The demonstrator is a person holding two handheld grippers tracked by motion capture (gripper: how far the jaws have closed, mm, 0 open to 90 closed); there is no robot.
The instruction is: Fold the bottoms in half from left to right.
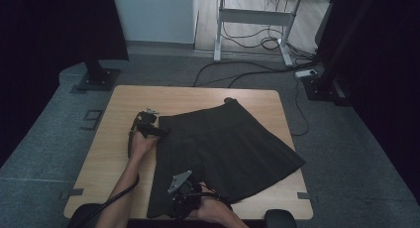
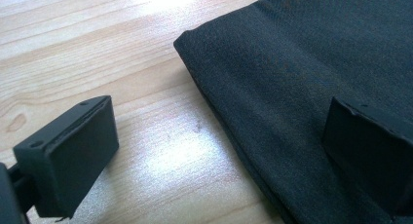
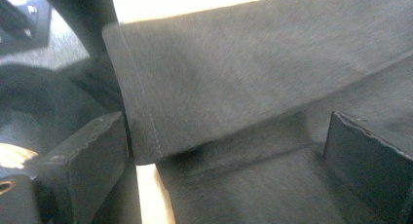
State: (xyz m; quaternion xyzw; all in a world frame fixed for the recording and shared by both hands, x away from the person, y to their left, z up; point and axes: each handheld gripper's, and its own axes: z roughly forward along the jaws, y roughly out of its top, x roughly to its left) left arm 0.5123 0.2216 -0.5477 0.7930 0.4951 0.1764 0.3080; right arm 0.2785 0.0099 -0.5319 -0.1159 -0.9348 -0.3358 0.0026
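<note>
Nearest the high camera, the right gripper [image 1: 182, 196] is sitting at the near edge of the wooden table [image 1: 124, 101], resting over the hem corner of the black skirt [image 1: 233, 143]. Its jaws are standing wide apart, and in the right gripper view a folded flap of the skirt [image 3: 234, 83] is hanging between them without being pinched. Farther off, the left gripper [image 1: 148, 126] is lying at the skirt's far left corner. Its jaws are also standing apart, one over bare wood [image 2: 122, 63], the other over the cloth [image 2: 302, 63]. The skirt is lying spread flat across the table's middle.
</note>
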